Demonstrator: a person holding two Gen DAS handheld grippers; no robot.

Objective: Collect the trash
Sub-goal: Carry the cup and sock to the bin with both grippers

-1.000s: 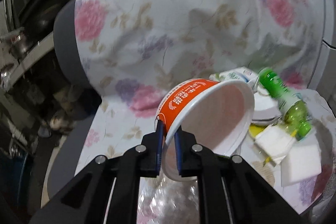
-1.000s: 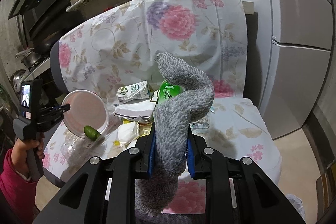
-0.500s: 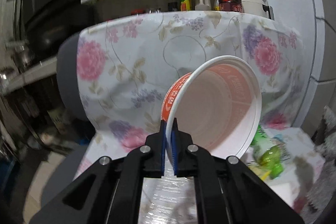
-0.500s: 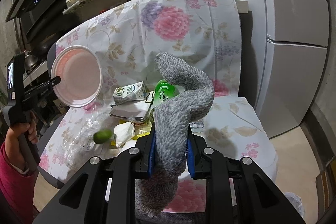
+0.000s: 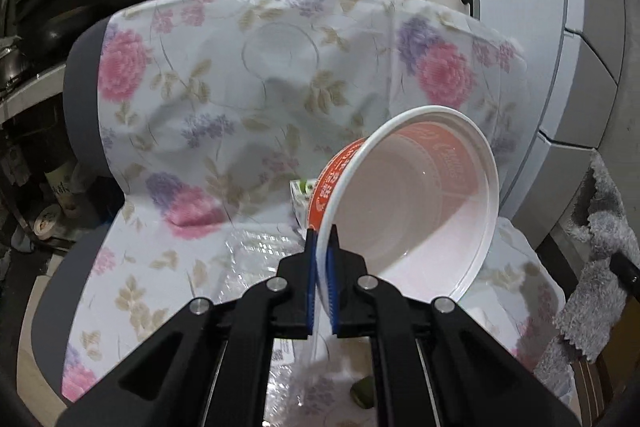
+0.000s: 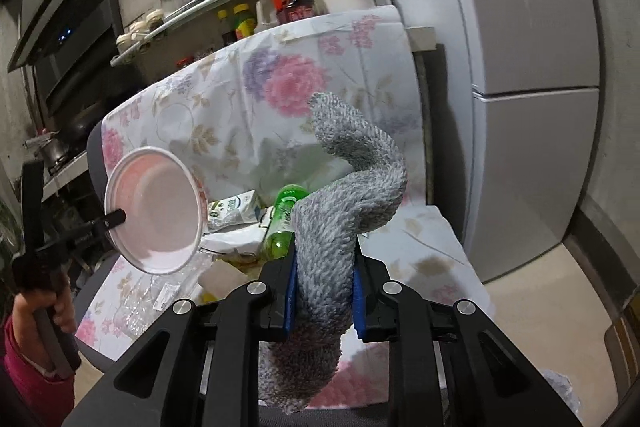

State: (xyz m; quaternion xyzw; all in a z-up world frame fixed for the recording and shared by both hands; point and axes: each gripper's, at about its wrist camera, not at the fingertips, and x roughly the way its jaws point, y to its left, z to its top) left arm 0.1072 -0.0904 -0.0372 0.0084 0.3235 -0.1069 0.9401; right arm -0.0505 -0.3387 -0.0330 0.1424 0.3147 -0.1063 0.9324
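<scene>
Here the left hand-held gripper (image 5: 322,267) pinches the noodle bowl (image 5: 420,211) by its rim, lifted for disposal. The right hand-held gripper (image 6: 323,287) clamps a grey cloth (image 6: 340,219), likely for wiping.

The left gripper (image 5: 323,247) is clamped tight on the thin rim of a white-and-orange paper bowl (image 5: 420,211), angled downward. The right gripper (image 6: 323,267), also angled down, has just been closing, pads pressing a grey knitted cloth (image 6: 340,223).
</scene>
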